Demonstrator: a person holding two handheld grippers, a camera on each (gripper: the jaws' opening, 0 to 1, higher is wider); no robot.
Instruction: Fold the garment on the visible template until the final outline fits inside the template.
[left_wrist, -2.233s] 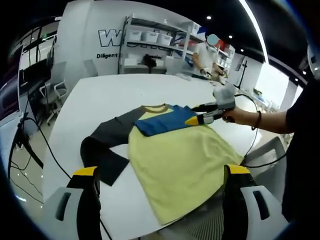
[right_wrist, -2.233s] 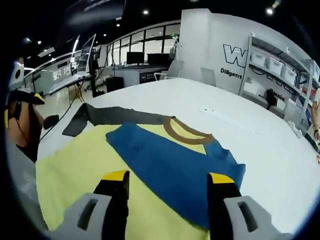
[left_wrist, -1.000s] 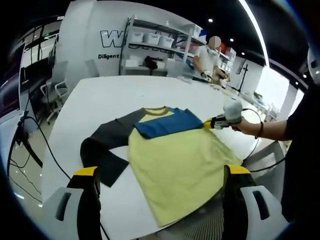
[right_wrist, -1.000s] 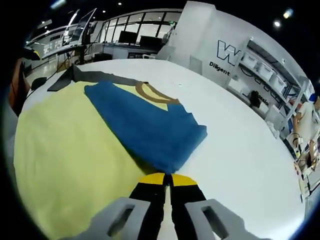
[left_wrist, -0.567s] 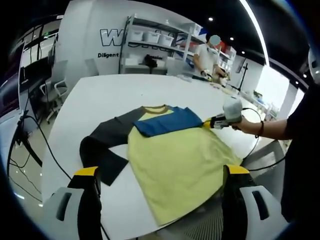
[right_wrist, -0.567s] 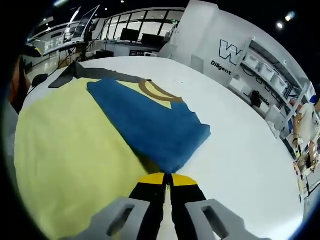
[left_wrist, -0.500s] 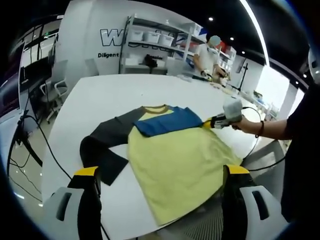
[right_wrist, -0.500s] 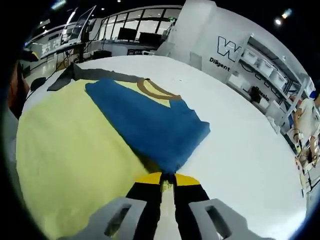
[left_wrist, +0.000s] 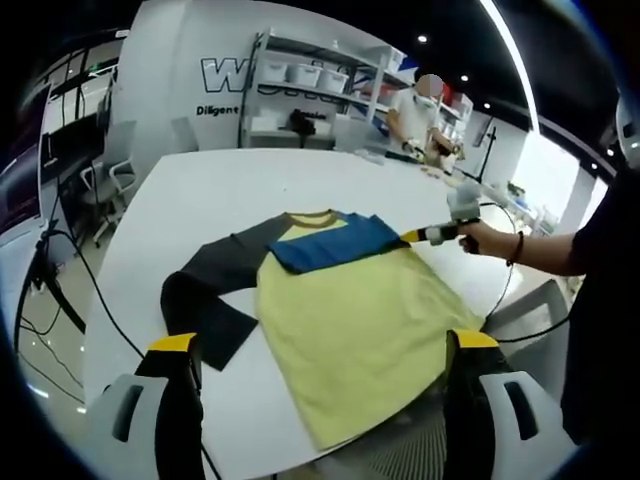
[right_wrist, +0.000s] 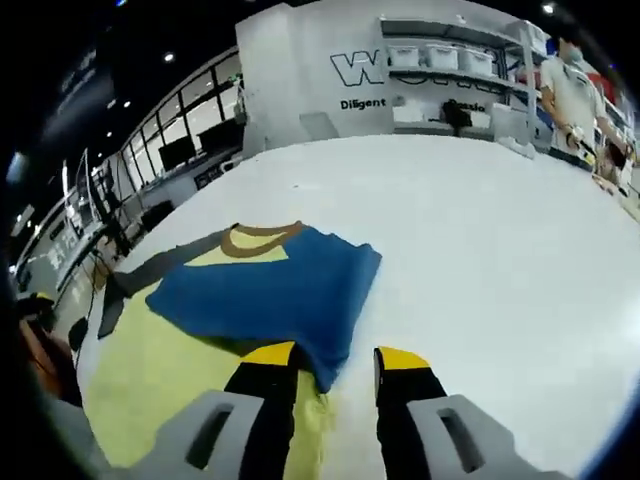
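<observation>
The garment (left_wrist: 340, 300), a yellow shirt with a brown collar, lies flat on the white table (left_wrist: 200, 200) in the middle of the left gripper view, its hem reaching the near table edge at the lower centre. Its blue sleeve (left_wrist: 325, 242) is folded across the chest just below the collar (left_wrist: 310, 216), while the dark grey sleeve (left_wrist: 205, 290) stretches out to the left of the frame and bends down toward the lower left. In the right gripper view the blue sleeve (right_wrist: 265, 290) covers the centre left, the collar (right_wrist: 258, 236) sits above it, and the yellow body (right_wrist: 170, 385) fills the lower left.

The right gripper (right_wrist: 333, 358) rises from the bottom of its own view with its yellow-tipped jaws parted, the corner of the blue sleeve lying between them and not pinched. In the left gripper view it (left_wrist: 412, 236) appears right of centre at the sleeve's edge, held by a hand (left_wrist: 480, 238). The left gripper (left_wrist: 325, 342) shows its jaws spread wide at the bottom of its view, holding nothing.

Shelves (left_wrist: 310, 90) with bins stand against the far wall at upper centre, and a person (left_wrist: 415, 112) stands near them. Cables (left_wrist: 70, 290) hang at the left.
</observation>
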